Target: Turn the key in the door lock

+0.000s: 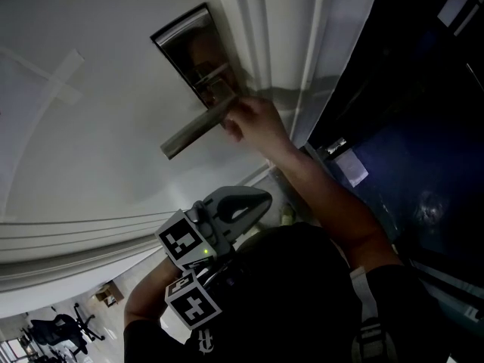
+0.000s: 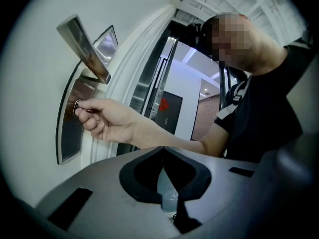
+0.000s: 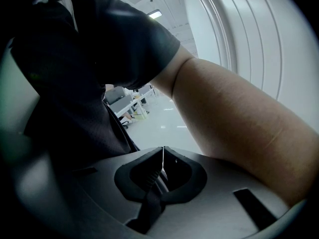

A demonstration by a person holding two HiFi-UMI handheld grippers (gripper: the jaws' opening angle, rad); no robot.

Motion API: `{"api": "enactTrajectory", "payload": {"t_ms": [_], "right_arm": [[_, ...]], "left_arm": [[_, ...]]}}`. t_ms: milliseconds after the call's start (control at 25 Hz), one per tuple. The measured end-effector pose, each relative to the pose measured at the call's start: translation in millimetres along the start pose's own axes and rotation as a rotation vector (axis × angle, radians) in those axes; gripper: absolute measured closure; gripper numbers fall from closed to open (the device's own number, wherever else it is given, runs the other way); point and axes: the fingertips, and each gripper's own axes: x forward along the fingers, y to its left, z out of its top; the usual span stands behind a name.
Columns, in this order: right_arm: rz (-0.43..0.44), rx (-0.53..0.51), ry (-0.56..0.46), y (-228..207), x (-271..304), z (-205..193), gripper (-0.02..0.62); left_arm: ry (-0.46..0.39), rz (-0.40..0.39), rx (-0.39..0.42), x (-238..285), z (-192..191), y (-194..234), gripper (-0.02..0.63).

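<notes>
A bare hand (image 2: 107, 119) pinches a small key (image 2: 79, 107) against the metal lock plate (image 2: 70, 133), just under the lever handle (image 2: 83, 48). In the head view the same hand (image 1: 253, 119) covers the key below the handle (image 1: 198, 128) on the lock plate (image 1: 189, 44). Neither gripper touches the lock. My left gripper (image 2: 163, 152) is shut with nothing in it, low and well back from the hand. My right gripper (image 3: 163, 154) is shut and empty too, under the person's forearm (image 3: 239, 118). In the head view a grey gripper (image 1: 243, 203) with marker cubes (image 1: 184, 240) sits near the chest.
The white door (image 1: 91, 127) has raised mouldings, and its frame (image 1: 302, 44) runs up on the right. Beyond the frame lie a dark glass panel (image 1: 408, 127) and a corridor (image 2: 174, 103). Office chairs (image 1: 57, 327) stand on the floor behind.
</notes>
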Motion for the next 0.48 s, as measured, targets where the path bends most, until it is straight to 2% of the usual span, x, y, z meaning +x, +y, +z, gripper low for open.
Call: {"api": "enactTrajectory", "payload": {"t_ms": [480], "right_arm": [[0.009,0.008,-0.001,-0.4,-1.6,-1.1,0.578]], "left_arm": [[-0.002,0.0,-0.007,0.8,-0.2,2.4,0.6]]}}
